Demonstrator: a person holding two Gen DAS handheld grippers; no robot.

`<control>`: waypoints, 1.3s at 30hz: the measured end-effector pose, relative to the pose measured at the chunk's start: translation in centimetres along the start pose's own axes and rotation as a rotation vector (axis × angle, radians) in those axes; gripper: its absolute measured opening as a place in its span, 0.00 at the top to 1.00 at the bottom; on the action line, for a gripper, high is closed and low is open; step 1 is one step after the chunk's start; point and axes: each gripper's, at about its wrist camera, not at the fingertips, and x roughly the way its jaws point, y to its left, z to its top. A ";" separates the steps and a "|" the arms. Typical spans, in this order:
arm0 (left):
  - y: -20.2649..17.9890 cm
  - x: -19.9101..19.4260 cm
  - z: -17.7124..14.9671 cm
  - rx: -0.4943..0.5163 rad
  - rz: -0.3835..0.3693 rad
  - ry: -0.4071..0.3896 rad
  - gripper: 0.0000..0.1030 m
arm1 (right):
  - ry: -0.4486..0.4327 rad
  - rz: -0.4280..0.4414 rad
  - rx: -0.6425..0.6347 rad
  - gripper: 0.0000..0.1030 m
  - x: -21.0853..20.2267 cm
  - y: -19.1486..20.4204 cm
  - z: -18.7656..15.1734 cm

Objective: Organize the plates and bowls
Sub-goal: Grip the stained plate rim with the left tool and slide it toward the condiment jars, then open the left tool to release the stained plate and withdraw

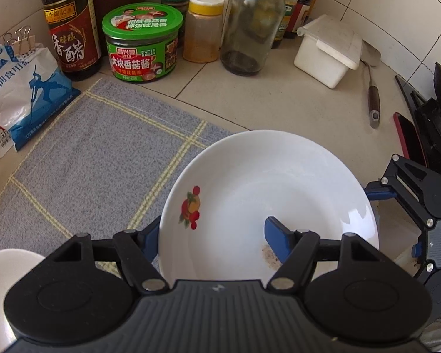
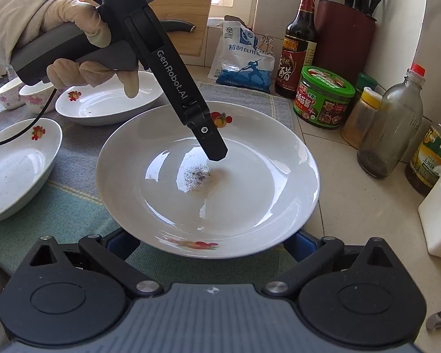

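A white plate [image 1: 264, 182] with fruit decals and a dark speck stain hangs a little above the grey checked mat [image 1: 103, 161]. My left gripper [image 1: 211, 232] is shut on its rim, one blue pad [image 1: 275, 235] inside the dish and the other under it. In the right wrist view the same plate [image 2: 250, 176] fills the middle, with the left gripper [image 2: 216, 153] coming down from a gloved hand [image 2: 73, 17]. My right gripper [image 2: 211, 242] stands wide open, its fingertips hidden beneath the plate's near rim. Two more fruit-decal plates [image 2: 108, 103] [image 2: 14, 170] and small flowered bowls [image 2: 35, 97] rest on the mat at the left.
Along the tiled wall stand a vinegar bottle [image 1: 70, 29], a green jar [image 1: 142, 44], a yellow-lidded spice jar [image 1: 204, 29], a glass bottle [image 1: 250, 26] and a white lidded box [image 1: 329, 50]. A salt bag [image 1: 23, 94] is at the left, a spatula [image 1: 373, 94] and black stove parts at the right.
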 end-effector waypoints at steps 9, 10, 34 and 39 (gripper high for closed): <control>1.9 2.1 1.8 -0.011 0.008 -0.011 0.31 | 0.008 -0.025 0.016 0.00 2.3 -1.8 1.1; 2.0 2.2 1.9 -0.013 0.008 -0.013 0.31 | 0.010 -0.027 0.021 0.00 2.5 -1.9 1.2; 1.6 0.7 0.7 -0.022 0.114 -0.140 0.19 | 0.005 -0.044 0.085 0.00 1.3 -1.1 0.7; 0.0 -3.0 -1.1 -0.059 0.167 -0.226 0.13 | -0.002 -0.044 0.098 0.00 -0.5 0.0 0.4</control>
